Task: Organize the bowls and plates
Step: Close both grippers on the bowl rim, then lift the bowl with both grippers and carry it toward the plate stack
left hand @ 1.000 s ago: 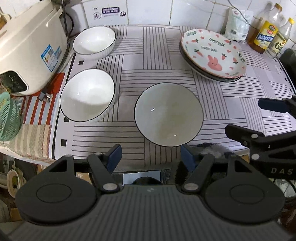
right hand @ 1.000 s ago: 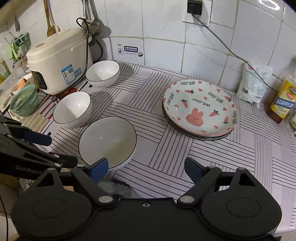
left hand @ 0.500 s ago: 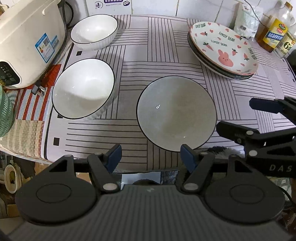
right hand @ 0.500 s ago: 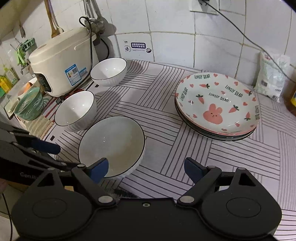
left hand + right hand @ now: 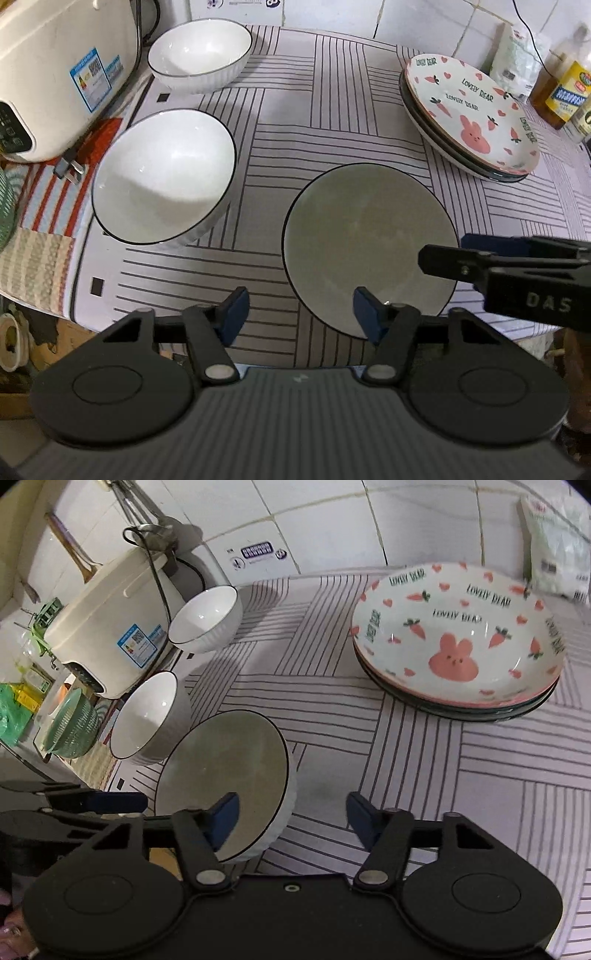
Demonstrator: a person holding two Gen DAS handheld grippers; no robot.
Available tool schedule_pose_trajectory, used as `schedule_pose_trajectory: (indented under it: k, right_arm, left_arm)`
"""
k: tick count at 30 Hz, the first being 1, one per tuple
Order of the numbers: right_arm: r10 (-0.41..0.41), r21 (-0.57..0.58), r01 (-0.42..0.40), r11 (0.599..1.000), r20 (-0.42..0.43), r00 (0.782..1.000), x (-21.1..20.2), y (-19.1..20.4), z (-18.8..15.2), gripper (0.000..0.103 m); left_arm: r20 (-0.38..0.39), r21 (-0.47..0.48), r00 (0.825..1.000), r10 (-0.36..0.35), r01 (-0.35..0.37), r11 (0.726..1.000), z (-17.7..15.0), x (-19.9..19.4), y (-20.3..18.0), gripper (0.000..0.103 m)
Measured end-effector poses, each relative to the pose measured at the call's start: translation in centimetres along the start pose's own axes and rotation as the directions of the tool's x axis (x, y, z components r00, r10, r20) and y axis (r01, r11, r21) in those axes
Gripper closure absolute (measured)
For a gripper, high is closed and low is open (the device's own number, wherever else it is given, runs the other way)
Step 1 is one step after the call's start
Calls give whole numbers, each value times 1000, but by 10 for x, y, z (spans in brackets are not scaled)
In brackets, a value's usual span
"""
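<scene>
Three white bowls with dark rims stand on the striped mat: a far bowl (image 5: pixel 199 51), a middle bowl (image 5: pixel 162 173) and a near bowl (image 5: pixel 365 243) (image 5: pixel 229 760). A stack of plates (image 5: pixel 469 114) (image 5: pixel 458 642) topped by a pink rabbit plate sits at the back right. My left gripper (image 5: pixel 299 310) is closing, with the near bowl's near-left rim between its jaws; the pads do not press on it. My right gripper (image 5: pixel 291 819) is closing too, one finger over the bowl's inside and one outside its right wall, not touching.
A cream rice cooker (image 5: pixel 55 74) stands at the left, its plug (image 5: pixel 70 170) lying loose beside it. A green colander (image 5: pixel 70 727) sits left of the bowls. Oil bottles (image 5: pixel 565 92) and a white bag (image 5: pixel 517 62) line the back right wall. The table's front edge runs just under both grippers.
Both grippers have come down toward the near bowl, which now looks larger. Both pairs of jaws have narrowed. The right gripper has rolled, so its view is tilted.
</scene>
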State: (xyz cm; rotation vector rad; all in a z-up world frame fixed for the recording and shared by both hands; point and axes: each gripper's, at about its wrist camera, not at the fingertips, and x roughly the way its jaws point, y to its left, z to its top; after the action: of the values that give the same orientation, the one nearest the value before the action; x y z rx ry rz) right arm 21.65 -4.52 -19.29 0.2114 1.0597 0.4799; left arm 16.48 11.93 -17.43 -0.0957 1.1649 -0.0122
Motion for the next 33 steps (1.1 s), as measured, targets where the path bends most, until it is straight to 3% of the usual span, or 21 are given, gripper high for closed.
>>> schedule_pose_trajectory:
  k: [6,8,21,33]
  right_arm:
    - [-2,22,3,1000,-22,1000,14,-2,1,66]
    - [29,24,-28,999,-19,999,15,0,1,84]
    - [6,-40,-7,999,-16,1000,16,7,3,86]
    - [40,-64,-34,997,90,995,-23,15,40,86]
  left_arm:
    - [-6,-42,999,-35,35,999,3,11,5,69]
    - [-10,-48,999,-44,44,998,4,14,5,77]
    - [26,-46,999,-37,39,998,0,11,-1,80]
    - [118,-56,991,-59,66,996,40,-30,-2,80]
